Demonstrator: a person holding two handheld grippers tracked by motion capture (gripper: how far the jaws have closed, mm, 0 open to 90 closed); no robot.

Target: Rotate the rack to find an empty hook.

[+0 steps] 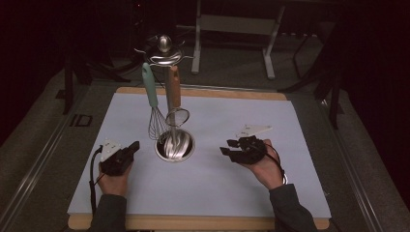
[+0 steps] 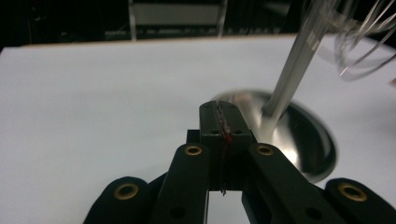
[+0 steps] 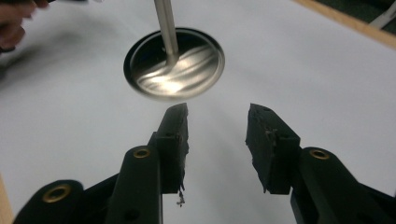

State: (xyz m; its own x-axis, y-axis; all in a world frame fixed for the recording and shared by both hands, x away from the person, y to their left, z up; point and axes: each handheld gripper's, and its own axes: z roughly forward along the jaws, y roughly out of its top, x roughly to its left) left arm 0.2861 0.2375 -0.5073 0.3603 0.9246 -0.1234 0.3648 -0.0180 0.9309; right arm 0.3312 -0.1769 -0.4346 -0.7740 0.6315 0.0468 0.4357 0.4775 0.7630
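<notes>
L gripper (image 1: 131, 148): jaws pressing together, holding nothing, sitting left of stand base (image 1: 175, 146).
R gripper (image 1: 231, 148): jaws standing apart, holding nothing.
Whisk (image 1: 154, 112): hanging on stand.

Obscured and cut-off items

Whisk (image 2: 359, 42) blurred and cropped at frame edge; stand pole (image 3: 166, 28) cut off above; room behind table too dark.

Upright steel utensil stand (image 1: 175, 145), mid-table
</notes>
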